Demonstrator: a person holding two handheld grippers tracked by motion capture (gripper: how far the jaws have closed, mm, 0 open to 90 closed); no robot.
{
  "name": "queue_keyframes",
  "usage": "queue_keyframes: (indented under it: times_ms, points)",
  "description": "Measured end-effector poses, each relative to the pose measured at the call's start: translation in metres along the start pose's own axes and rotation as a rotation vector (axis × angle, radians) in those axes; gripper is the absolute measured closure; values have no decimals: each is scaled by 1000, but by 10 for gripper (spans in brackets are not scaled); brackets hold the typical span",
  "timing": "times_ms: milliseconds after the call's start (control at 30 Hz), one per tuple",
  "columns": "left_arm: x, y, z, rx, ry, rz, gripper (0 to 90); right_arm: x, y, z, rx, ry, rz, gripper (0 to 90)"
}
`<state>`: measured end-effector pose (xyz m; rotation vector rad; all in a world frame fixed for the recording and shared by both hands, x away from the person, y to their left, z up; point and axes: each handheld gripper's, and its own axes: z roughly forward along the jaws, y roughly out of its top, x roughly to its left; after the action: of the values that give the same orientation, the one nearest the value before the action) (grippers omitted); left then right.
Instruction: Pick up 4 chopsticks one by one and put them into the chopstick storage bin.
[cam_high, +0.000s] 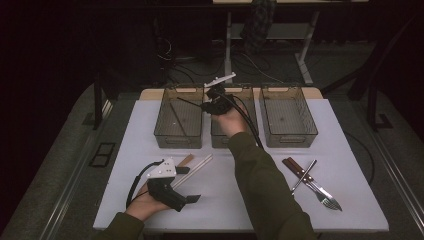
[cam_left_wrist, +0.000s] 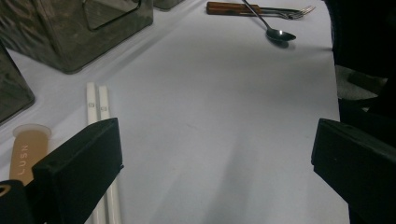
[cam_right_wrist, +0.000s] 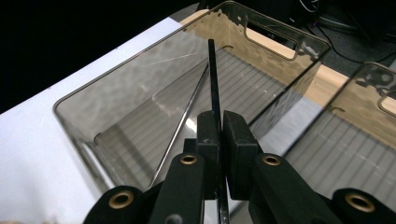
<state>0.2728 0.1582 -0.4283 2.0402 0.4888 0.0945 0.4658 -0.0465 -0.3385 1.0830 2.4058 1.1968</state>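
Our right tool (cam_right_wrist: 219, 140) is clamped on a thin black chopstick (cam_right_wrist: 212, 79), holding it above the left-hand bin (cam_high: 178, 117), where another dark stick (cam_right_wrist: 180, 128) already lies on the floor. Our left tool (cam_high: 172, 192) rests on the table (cam_high: 225, 190) with its jaws wide apart and nothing between them.

We judge the chopstick light, stiff and smooth, so it may pivot or slip in the pads. A grip near the middle would balance it better than one at the end, though we cannot tell how far along it we hold.

Counting from largest to smallest:
- one table;
- three clear bins, with the middle bin (cam_high: 220, 135) and right-hand bin (cam_high: 288, 117) beside the first;
- two white chopsticks (cam_left_wrist: 98, 107) just by the left tool, next to a tan piece (cam_left_wrist: 28, 149) we cannot identify;
- on the right, a wooden-handled knife (cam_high: 295, 167), a fork (cam_high: 327, 200) and a spoon (cam_left_wrist: 275, 32), possibly more in that overlapping pile.
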Motion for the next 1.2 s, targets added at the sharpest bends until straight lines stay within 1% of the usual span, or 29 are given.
queue_keyframes:
  times_ms: [67, 133, 267, 367, 567, 833, 1033, 1133, 1167, 1200]
  points:
    - [0, 0, 0, -4, 0, -4, 6, 0, 3, 7, 9, -3, 6, 852]
    - [0, 0, 0, -8, -1, -7, 6, 1, 6, 14, 19, -12, -2, 852]
    - [0, 0, 0, -9, -2, -4, 6, 4, 11, 26, 25, -14, -2, 852]
    - [1, 0, 0, -10, -5, -7, 6, 7, 13, 34, 37, -19, -11, 852]
    - [1, 0, -1, -12, -7, -5, 6, 12, 15, 49, 55, -17, -13, 852]
    - [0, 1, 0, -13, -11, -6, 6, 16, 17, 63, 70, -18, -12, 852]
    - [0, 1, 0, -14, -12, -5, 6, 18, 17, 69, 78, -22, -11, 852]
    - [0, 1, 1, -13, -14, -4, 6, 21, 18, 72, 82, -23, -17, 851]
    - [0, 1, 0, -14, -14, -3, 6, 22, 18, 73, 84, -22, -27, 845]
    - [0, 1, 0, -16, -14, -5, 6, 23, 19, 74, 88, -18, -33, 817]
